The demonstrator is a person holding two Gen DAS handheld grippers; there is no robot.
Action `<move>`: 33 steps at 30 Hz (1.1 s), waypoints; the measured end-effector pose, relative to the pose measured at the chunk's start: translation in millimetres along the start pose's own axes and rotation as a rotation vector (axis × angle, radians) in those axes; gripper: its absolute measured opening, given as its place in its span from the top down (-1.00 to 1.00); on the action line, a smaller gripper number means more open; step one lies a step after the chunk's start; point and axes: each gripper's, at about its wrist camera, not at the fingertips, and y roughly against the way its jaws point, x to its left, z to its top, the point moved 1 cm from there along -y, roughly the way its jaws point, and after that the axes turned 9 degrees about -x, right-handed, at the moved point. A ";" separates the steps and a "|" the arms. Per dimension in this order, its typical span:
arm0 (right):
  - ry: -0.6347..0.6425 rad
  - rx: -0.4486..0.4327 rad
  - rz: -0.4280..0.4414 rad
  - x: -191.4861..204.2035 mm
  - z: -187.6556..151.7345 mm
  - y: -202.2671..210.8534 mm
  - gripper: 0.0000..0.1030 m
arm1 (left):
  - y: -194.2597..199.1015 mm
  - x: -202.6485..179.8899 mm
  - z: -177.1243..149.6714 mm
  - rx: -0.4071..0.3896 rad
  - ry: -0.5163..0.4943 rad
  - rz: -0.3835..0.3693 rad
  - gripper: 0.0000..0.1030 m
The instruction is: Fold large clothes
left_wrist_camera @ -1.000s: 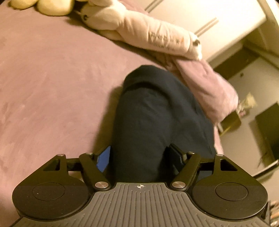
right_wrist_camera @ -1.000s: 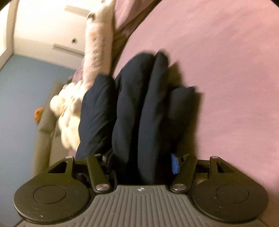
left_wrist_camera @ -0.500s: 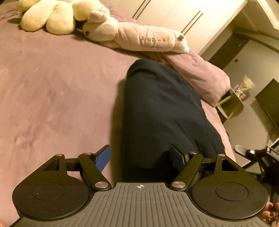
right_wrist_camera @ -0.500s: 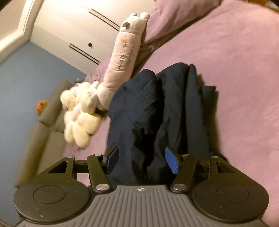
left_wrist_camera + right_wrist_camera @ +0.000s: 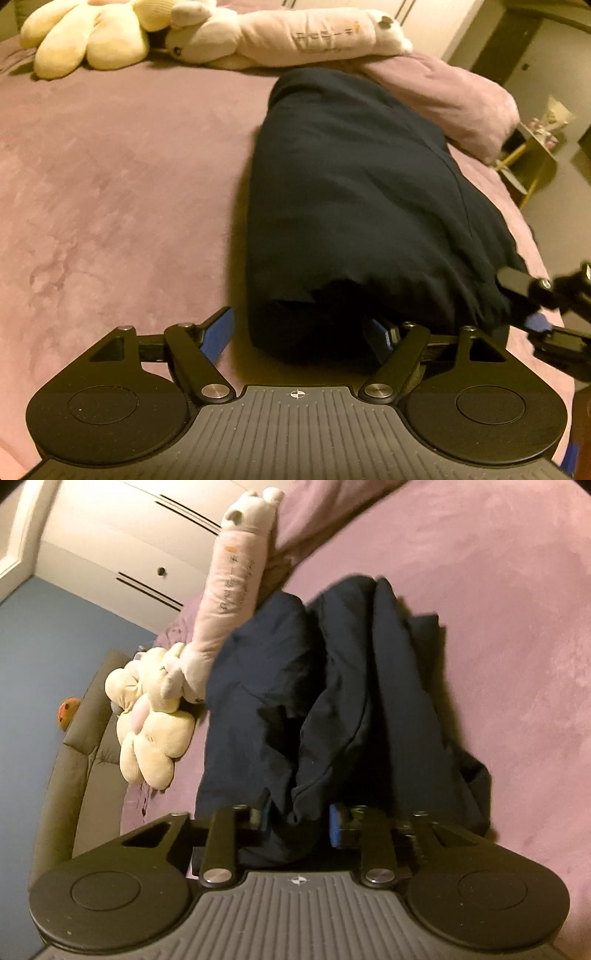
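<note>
A dark navy garment [image 5: 354,192] lies folded into a long thick bundle on the mauve bed cover [image 5: 110,184]. My left gripper [image 5: 301,334] is open, its blue pads on either side of the bundle's near end, not squeezing it. In the right wrist view the same garment [image 5: 332,701] shows as several stacked folds. My right gripper [image 5: 299,819] has its jaws narrowed around a fold of the garment's edge. The right gripper also shows at the right edge of the left wrist view [image 5: 543,302].
A cream plush toy [image 5: 88,37] and a long pink plush [image 5: 295,37] lie at the head of the bed. A mauve pillow [image 5: 454,99] sits beside the garment. A yellow side table [image 5: 532,162] stands past the bed's right edge. White wardrobe doors [image 5: 122,546] stand behind.
My left gripper has let go of the garment and drawn back with its jaws wide. My right gripper opened half a second ago and has now narrowed again on a fold.
</note>
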 end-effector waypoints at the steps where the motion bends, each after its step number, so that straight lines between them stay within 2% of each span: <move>1: -0.037 -0.015 0.033 -3.4 1.7 5.6 0.54 | -0.2 -0.9 1.3 0.000 -0.007 0.014 -0.53; 3: -0.211 -0.016 0.129 -23.6 5.9 12.8 0.57 | 0.2 -1.7 2.9 -0.010 -0.034 0.049 -0.57; 4: -0.280 -0.013 0.137 -35.0 6.6 14.3 0.57 | -0.2 -1.7 3.5 -0.008 -0.042 0.052 -0.59; 5: -0.296 -0.010 0.106 -42.6 5.7 14.7 0.59 | -1.5 -1.5 3.3 0.002 -0.045 0.042 -0.60; 8: -0.209 0.009 -0.062 -56.6 -5.5 5.2 0.59 | -6.1 -4.0 -2.0 0.042 -0.068 0.039 -0.61; 9: -0.189 0.017 -0.082 -60.4 -9.1 0.4 0.57 | -9.1 -4.2 -5.0 0.063 -0.082 0.040 -0.61; 11: -0.159 0.015 -0.077 -61.5 -10.2 -0.9 0.55 | -9.7 -0.1 -7.2 0.096 -0.087 0.054 -0.56; 12: -0.125 0.011 -0.069 -57.1 -7.4 1.8 0.40 | -7.1 5.1 -6.4 0.110 -0.084 0.063 -0.56; 14: -0.053 0.010 -0.085 -44.2 1.9 11.1 0.15 | 2.3 22.0 -1.3 0.130 -0.060 0.027 -0.56; 17: 0.027 -0.041 -0.128 -22.3 20.2 30.3 0.11 | 17.1 54.2 9.5 0.127 0.000 0.007 -0.56; 19: 0.082 -0.127 -0.133 -0.2 32.4 41.1 0.11 | 24.4 77.7 19.5 0.095 0.048 0.041 -0.57; 21: 0.120 -0.165 -0.080 20.3 41.6 37.5 0.11 | 24.1 93.0 30.0 0.054 0.088 0.099 -0.57; 23: 0.187 -0.157 -0.025 52.6 41.7 9.0 0.11 | 17.0 95.4 41.8 0.030 0.119 0.136 -0.56; 26: 0.320 -0.166 -0.022 92.4 31.4 -45.6 0.15 | 3.6 76.4 58.9 -0.049 0.154 0.132 -0.59; 29: 0.473 -0.251 -0.138 106.9 26.1 -105.5 0.20 | -18.8 43.9 74.8 -0.149 0.162 0.119 -0.65; 30: 0.526 -0.289 -0.187 102.9 24.1 -118.3 0.23 | -29.9 29.9 79.8 -0.190 0.151 0.128 -0.66; 31: 0.593 -0.325 -0.284 94.7 21.6 -131.4 0.23 | -38.5 18.4 81.6 -0.224 0.138 0.140 -0.68; 33: 0.619 -0.370 -0.327 73.4 18.3 -137.6 0.22 | -59.2 -1.8 81.0 -0.290 0.105 0.141 -0.74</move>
